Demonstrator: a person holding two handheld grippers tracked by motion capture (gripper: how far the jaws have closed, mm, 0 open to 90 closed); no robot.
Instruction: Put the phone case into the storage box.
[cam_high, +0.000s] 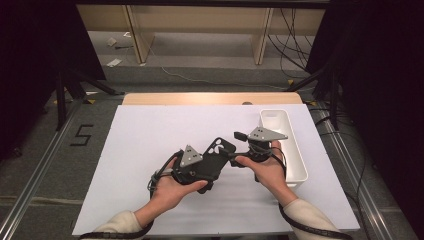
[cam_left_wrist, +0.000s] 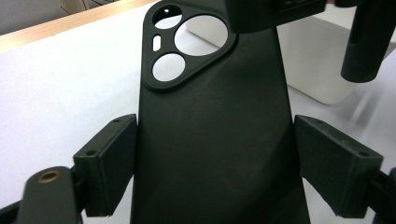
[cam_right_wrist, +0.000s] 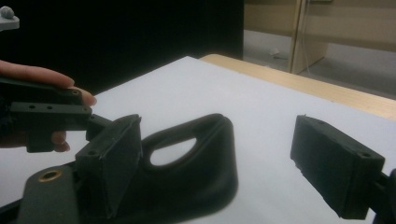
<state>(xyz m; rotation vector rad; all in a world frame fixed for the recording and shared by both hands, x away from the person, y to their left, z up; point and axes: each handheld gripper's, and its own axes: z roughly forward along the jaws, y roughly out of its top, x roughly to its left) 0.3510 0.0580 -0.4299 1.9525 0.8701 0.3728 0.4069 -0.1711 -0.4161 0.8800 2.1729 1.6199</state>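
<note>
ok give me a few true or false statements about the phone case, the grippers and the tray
1. The left gripper is closed on the black phone case across its width. True.
2. The phone case lies inside the white tray. False: it is held above the white table, left of the tray.
3. The right gripper has its jaws apart, with one jaw beside the case's camera end. True.
4. The case's camera cutout is one round hole. False: it has several openings.
5. The tray sits at the table's left edge. False: it is along the right edge.

Left gripper (cam_high: 210, 172), right gripper (cam_high: 239, 148): black bodies, grey three-cornered top plates, black ribbed cables, blocky screw-holed jaws; cream sleeves (cam_high: 309, 211).
</note>
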